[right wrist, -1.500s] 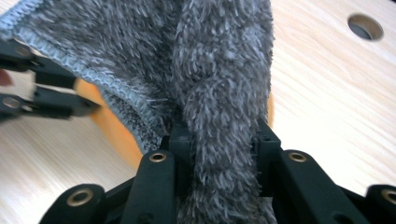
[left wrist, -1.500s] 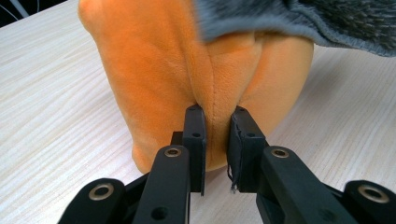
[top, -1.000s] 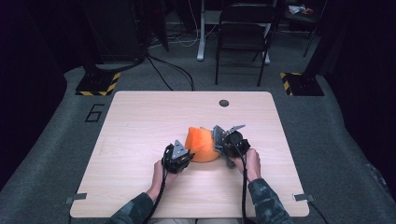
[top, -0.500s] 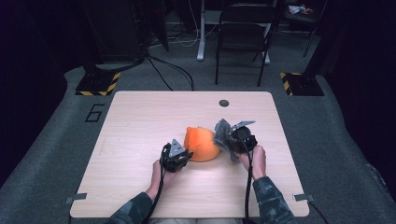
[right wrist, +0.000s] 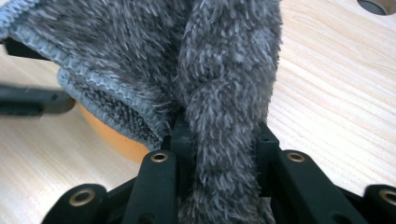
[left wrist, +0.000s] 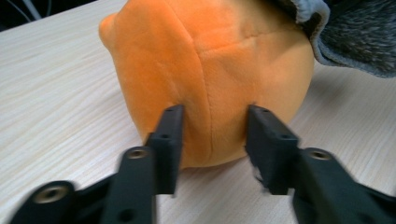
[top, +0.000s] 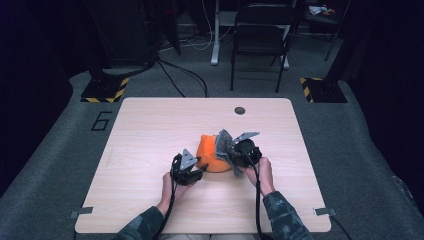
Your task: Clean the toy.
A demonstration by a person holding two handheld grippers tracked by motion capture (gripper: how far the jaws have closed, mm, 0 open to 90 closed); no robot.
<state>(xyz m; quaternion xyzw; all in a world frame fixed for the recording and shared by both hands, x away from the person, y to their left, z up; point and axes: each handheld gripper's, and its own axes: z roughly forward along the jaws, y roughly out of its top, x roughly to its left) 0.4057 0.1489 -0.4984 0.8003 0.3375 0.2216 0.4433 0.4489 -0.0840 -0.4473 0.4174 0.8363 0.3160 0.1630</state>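
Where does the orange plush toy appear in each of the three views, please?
High view: orange plush toy at table centre, between both tools.
Left gripper view: upper centre, pinched by the jaws.
Right gripper view: a sliver under the grey fuzzy cloth.
Shared landmark: that cloth.

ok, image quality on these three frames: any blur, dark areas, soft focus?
High view: table evenly lit, surrounding floor and room dark, overall soft. Left gripper view: orange plush fairly sharp, jaw bases at the bottom edge blurred, soft shadow under the plush. Right gripper view: grey fuzzy cloth crisp in the jaws, dark bar at the left edge out of focus.
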